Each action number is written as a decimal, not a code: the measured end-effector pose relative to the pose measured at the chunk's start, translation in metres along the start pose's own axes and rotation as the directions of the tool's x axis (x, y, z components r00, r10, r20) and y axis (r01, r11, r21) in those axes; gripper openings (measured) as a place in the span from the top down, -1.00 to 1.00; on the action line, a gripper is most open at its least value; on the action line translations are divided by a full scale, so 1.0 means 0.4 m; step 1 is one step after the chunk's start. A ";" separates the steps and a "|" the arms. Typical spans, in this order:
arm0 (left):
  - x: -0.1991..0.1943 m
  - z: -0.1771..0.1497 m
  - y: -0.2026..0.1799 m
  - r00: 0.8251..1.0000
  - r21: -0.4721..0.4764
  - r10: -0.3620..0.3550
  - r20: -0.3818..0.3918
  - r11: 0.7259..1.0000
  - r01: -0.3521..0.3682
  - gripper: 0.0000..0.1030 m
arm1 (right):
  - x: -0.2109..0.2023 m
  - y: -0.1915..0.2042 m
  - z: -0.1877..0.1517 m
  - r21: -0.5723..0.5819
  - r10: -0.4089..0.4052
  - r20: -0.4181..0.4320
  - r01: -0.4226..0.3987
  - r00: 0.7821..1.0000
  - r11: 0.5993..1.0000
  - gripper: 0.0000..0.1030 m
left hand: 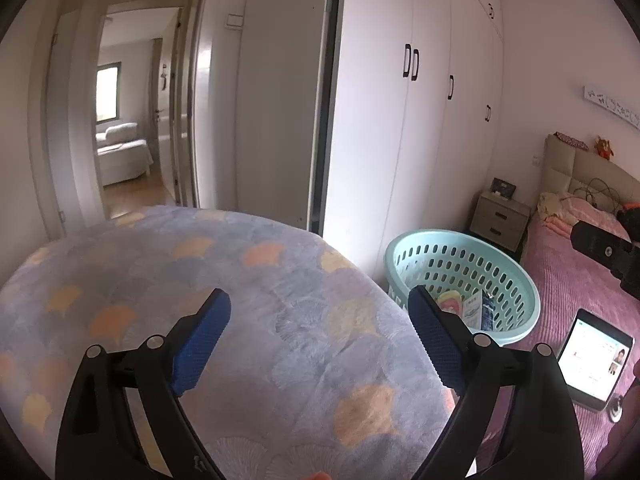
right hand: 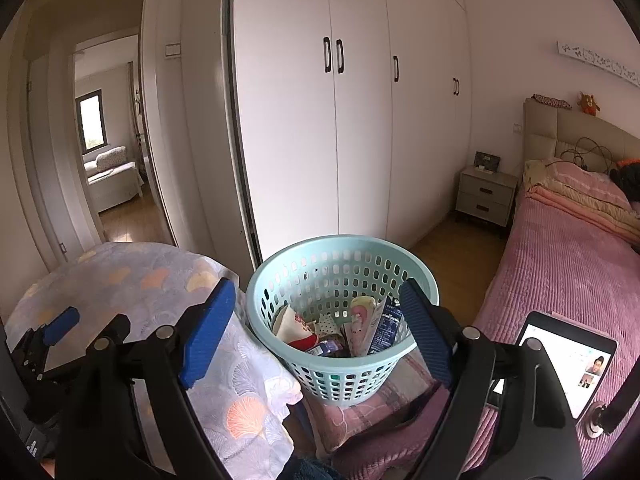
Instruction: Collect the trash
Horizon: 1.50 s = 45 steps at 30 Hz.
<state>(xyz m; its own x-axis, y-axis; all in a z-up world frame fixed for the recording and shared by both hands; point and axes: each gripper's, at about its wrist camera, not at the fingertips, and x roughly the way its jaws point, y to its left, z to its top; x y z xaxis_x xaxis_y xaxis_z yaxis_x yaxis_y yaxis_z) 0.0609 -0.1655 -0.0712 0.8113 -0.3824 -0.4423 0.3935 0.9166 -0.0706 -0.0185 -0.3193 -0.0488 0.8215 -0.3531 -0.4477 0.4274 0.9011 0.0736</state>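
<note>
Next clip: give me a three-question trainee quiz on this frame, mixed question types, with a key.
1. True or false: the basket already holds trash.
2. Which gripper grips something? A) left gripper B) right gripper C) neither
3. Fill in: the lit tablet lies on the pink ____.

Key: 1 true, packets and cartons lie inside. 2 C, both are open and empty. 3 bed.
</note>
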 end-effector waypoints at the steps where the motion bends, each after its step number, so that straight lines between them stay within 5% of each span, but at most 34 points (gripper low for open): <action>1: -0.001 -0.001 -0.001 1.000 0.001 -0.001 0.000 1.000 0.001 -0.70 | -0.002 0.000 0.001 0.000 -0.001 0.003 0.001 1.000 1.000 -0.56; 45: 0.002 -0.002 0.002 1.000 0.006 -0.012 -0.002 1.000 0.012 -0.72 | 0.010 0.003 -0.014 -0.004 0.017 -0.012 -0.017 1.000 1.000 -0.56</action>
<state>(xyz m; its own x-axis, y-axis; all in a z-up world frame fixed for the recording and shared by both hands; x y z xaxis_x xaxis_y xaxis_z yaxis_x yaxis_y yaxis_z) 0.0614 -0.1649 -0.0723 0.8057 -0.3933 -0.4430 0.4061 0.9111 -0.0703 -0.0168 -0.3185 -0.0555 0.8238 -0.3351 -0.4572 0.4124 0.9077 0.0778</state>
